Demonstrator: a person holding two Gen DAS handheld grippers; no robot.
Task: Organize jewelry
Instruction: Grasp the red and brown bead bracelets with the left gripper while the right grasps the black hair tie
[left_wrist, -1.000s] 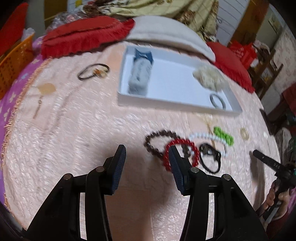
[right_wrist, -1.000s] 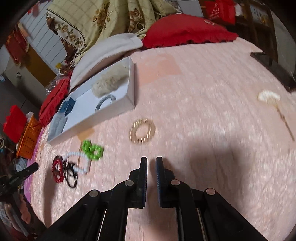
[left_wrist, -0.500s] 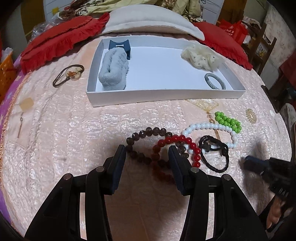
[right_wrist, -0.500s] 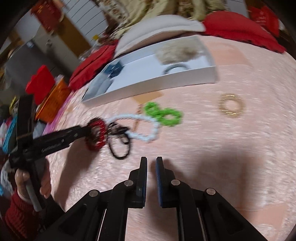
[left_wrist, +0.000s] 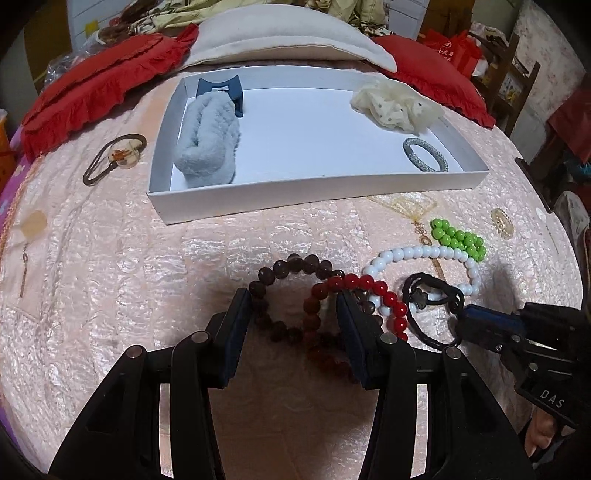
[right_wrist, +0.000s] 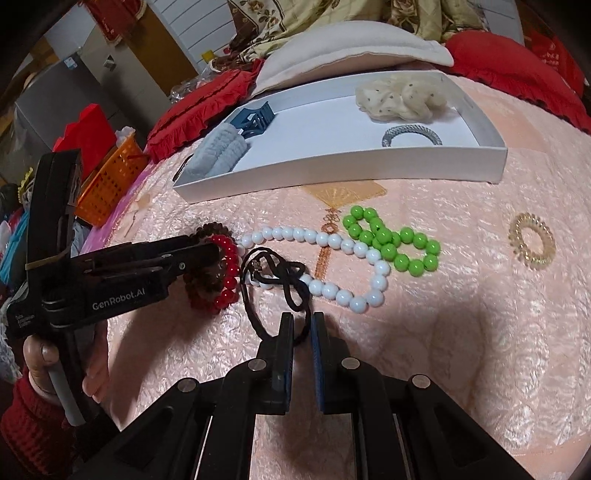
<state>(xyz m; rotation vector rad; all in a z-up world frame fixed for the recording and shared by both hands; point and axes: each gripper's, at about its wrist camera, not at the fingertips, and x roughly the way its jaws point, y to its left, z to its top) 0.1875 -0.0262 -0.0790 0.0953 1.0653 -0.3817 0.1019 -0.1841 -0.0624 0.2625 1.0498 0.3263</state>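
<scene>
My left gripper (left_wrist: 293, 301) is open, its jaws straddling a brown bead bracelet (left_wrist: 291, 266) and the left part of a red bead bracelet (left_wrist: 369, 286) on the pink bedspread. It also shows in the right wrist view (right_wrist: 207, 254). My right gripper (right_wrist: 303, 323) has its jaws nearly shut, with the near end of a black hair tie (right_wrist: 275, 284) in the narrow gap between its fingertips. The tie also shows in the left wrist view (left_wrist: 430, 306). A white bead bracelet (right_wrist: 332, 266) and a green bead bracelet (right_wrist: 388, 242) lie beside them.
A white tray (left_wrist: 295, 195) stands further back holding a grey fluffy scrunchie (left_wrist: 208, 147), a blue clip (left_wrist: 219, 90), a cream scrunchie (left_wrist: 397, 105) and a grey hair band (left_wrist: 424, 155). A brown hair tie with a charm (left_wrist: 118, 157) lies left; a gold coil tie (right_wrist: 532, 243) lies right.
Both grippers moved in over the jewelry pile. The left came down around the brown and red bracelets. The right swung left and reached the black hair tie.
</scene>
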